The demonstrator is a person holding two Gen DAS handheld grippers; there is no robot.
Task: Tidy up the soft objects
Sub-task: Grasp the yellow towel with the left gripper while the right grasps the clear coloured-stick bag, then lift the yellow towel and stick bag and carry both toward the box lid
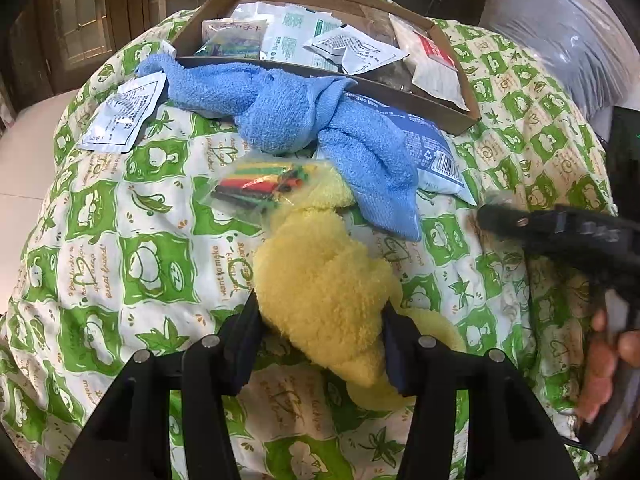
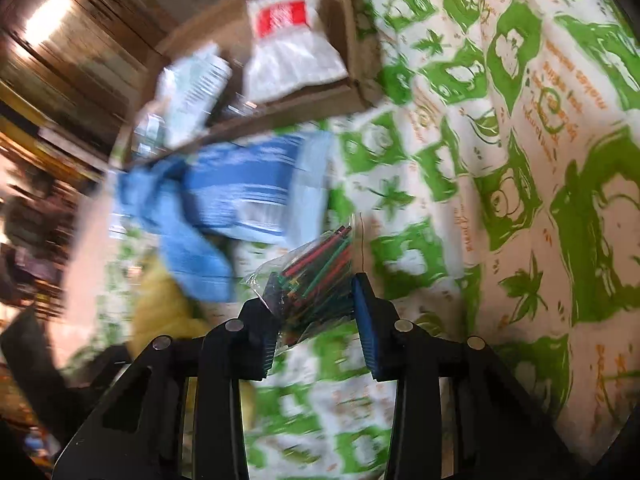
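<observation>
While tilted steeply down, left gripper (image 1: 320,320) jaws clamp yellow towel (image 1: 324,288)

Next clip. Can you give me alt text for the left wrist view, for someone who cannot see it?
The left gripper has its fingers closed on a yellow towel lying on a green-and-white quilt. Beyond it lie a clear bag of coloured sticks, a knotted blue towel and a cardboard box of packets. The right gripper reaches in from the right.
</observation>
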